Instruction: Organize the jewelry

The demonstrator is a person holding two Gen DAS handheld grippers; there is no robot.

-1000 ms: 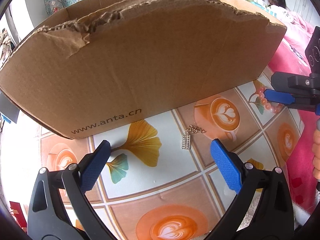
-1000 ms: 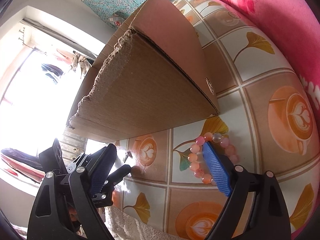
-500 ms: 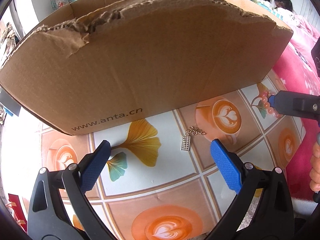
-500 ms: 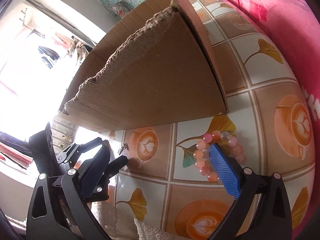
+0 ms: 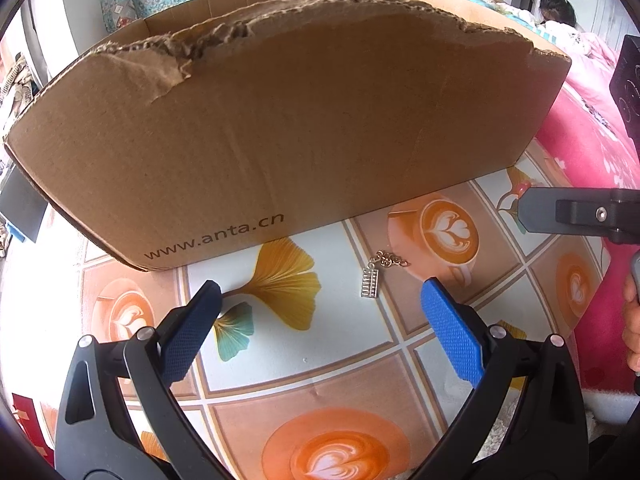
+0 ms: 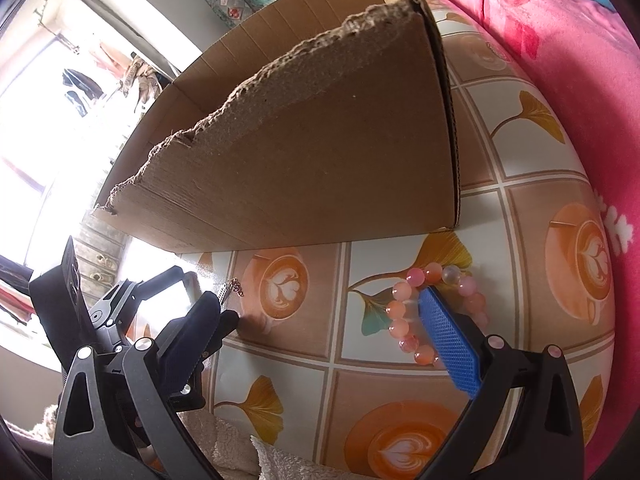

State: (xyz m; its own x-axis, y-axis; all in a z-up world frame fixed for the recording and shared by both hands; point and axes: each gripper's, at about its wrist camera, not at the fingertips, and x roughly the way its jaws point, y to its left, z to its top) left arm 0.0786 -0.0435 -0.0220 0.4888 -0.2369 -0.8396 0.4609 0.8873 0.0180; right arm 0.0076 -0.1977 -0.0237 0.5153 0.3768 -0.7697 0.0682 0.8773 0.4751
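A pink bead bracelet [image 6: 436, 312] lies on the tabletop [image 6: 520, 216] just in front of the cardboard box [image 6: 320, 152], under the right hand-held gripper [image 6: 324, 332], whose jaws have just been opening and now stand wide, one blue pad [image 6: 448, 344] over the beads. A small silver charm on a chain [image 5: 374, 278] lies near the box, ahead of the left hand-held gripper [image 5: 320, 320], also spread wide and holding nothing.

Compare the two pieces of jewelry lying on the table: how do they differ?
The bead bracelet is a closed ring of round pink and orange beads; the silver pendant is a small flat metal charm on a short chain. The bracelet is far bulkier. The right gripper's blue finger overlaps the bracelet; the pendant lies clear ahead of the left gripper. Both lie outside the cardboard box.
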